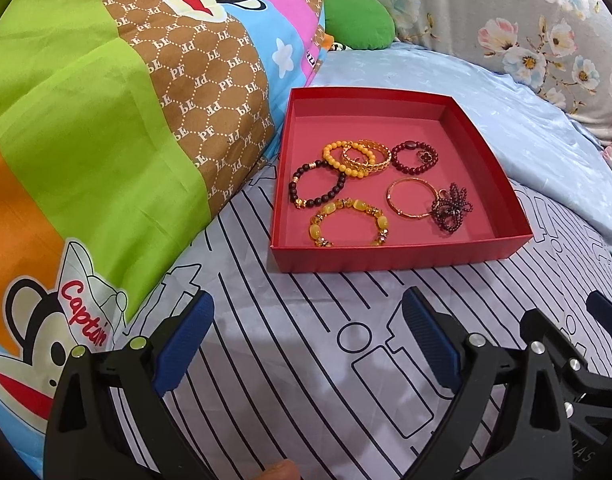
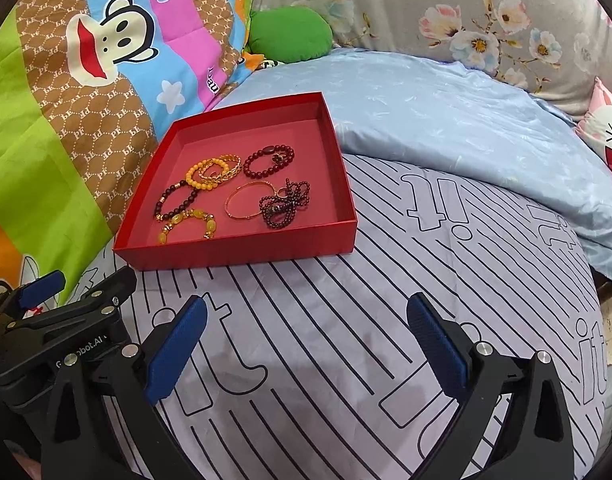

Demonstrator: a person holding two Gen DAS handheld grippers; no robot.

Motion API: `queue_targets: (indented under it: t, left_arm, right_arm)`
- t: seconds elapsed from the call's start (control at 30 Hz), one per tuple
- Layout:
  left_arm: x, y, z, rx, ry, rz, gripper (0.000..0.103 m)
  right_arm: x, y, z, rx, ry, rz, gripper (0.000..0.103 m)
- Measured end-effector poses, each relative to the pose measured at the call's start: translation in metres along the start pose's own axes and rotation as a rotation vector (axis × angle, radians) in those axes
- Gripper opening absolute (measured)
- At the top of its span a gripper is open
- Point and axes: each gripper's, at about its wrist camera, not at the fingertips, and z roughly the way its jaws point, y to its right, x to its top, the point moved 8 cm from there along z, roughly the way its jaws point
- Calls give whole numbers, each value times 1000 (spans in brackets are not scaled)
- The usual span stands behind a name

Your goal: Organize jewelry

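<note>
Plainly, we are at either the very start or the very end of the tidying: both tools hover over the striped bedsheet [image 2: 345, 320], short of the red box [image 1: 385, 258], and neither carries anything. Our left hand-held gripper [image 1: 306, 340] stands wide apart and empty; our right hand-held gripper [image 2: 306, 344] is likewise spread wide with nothing between its pads.

All the jewelry we can see already lies inside the box, an open shallow tray resting on the bed beside the cartoon-print quilt [image 1: 86, 140]. In the left wrist view, the dark bead bracelet [image 1: 317, 185] sits at about 9 o'clock on the box floor, the amber bead bracelet [image 1: 347, 222] at 7 o'clock, the orange bead bracelet [image 1: 343, 159] overlapping the gold bangle [image 1: 365, 157] near 11 o'clock, the garnet bracelet [image 1: 413, 156] at 1 o'clock, and the thin gold hoop [image 1: 409, 199] touching a tangled dark bead strand [image 1: 451, 208] at 4 o'clock.

We judge that any next move calls for reaching forward over the near wall and pinching one piece cleanly; the overlapped pair and the tangled strand look likeliest to drag a neighbour along.
</note>
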Motion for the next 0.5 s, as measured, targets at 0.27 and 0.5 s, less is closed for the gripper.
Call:
queue_targets:
  t: [0.27, 0.5]
  left_arm:
    - [-2, 2, 2, -10, -11, 6, 91]
    - [-4, 2, 4, 2, -15, 7, 91]
  right_arm:
    - [-2, 3, 2, -12, -4, 1, 97]
    - [-3, 3, 3, -20, -6, 3, 97]
